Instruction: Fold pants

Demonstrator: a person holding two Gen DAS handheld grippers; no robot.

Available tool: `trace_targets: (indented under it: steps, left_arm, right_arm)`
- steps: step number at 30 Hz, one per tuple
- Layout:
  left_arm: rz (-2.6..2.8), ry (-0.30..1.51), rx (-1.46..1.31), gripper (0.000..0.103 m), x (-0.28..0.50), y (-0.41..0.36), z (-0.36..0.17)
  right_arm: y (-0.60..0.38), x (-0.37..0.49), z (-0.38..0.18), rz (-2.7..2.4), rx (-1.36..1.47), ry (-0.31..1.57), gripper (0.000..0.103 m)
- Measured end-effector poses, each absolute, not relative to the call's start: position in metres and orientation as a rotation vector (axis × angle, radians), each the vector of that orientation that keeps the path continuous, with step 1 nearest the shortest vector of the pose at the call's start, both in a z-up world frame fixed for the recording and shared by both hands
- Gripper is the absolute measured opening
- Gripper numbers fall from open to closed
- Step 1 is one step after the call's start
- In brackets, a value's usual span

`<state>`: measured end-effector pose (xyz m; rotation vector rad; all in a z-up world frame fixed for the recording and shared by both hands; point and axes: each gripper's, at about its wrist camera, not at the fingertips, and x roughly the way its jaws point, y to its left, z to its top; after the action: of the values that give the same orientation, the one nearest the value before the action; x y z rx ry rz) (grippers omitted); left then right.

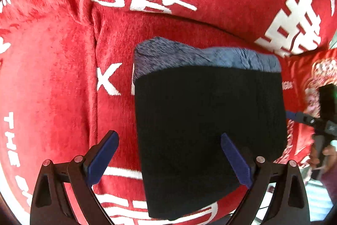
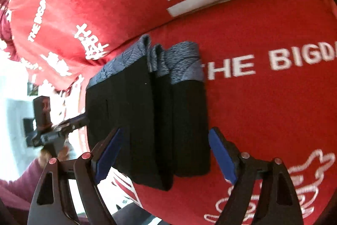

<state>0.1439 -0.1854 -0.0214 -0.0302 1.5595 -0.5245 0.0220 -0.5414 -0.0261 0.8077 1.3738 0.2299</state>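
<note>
The folded black pants (image 1: 210, 115) lie in a compact stack on a red plush cover, their blue-grey waistband (image 1: 210, 56) at the far end. In the left wrist view my left gripper (image 1: 168, 136) hovers open above the near part of the stack, one blue pad over the pants and the other over red cloth. In the right wrist view the pants (image 2: 147, 119) show several layered folds. My right gripper (image 2: 166, 132) is open and straddles their near end, with a gap beside the right pad. Neither gripper pinches fabric.
The red cover (image 2: 263, 109) with white lettering rises into a backrest behind the pants. The right gripper (image 1: 311, 121) shows at the right edge of the left wrist view. The left gripper (image 2: 54, 130), held by a hand (image 2: 44, 157), shows at left, with a bright room beyond.
</note>
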Motion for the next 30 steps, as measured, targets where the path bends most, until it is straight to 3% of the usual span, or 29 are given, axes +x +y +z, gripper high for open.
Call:
trace_targets:
  steps: [15,18,22,25,30]
  left_arm:
    - [-0.566,1.652,-0.247,0.103,0.154,-0.203,-0.075]
    - [-0.543,1.638,-0.245,0.103,0.151,-0.204,-0.072]
    - [-0.547,1.564,-0.242,0.075,0.14,-0.205,-0.051]
    - [-0.558,1.53,-0.224,0.059,0.133,-0.205,-0.032]
    - [-0.606,1.524,-0.183,0.056,0.12,-0.195,-0.002]
  right_arm:
    - [-0.541,0.053,-0.079,0.342,0.935,1.418,0.088]
    - [-0.544,0.051,-0.079,0.324,0.935,1.426,0.079]
    - [-0.546,0.047,-0.073,0.324,0.972,1.425,0.051]
    - [-0.542,0.044,-0.057,0.325,0.974,1.391,0.043]
    - [-0.533,0.028,-0.025,0.352,1.025,1.332,0.04]
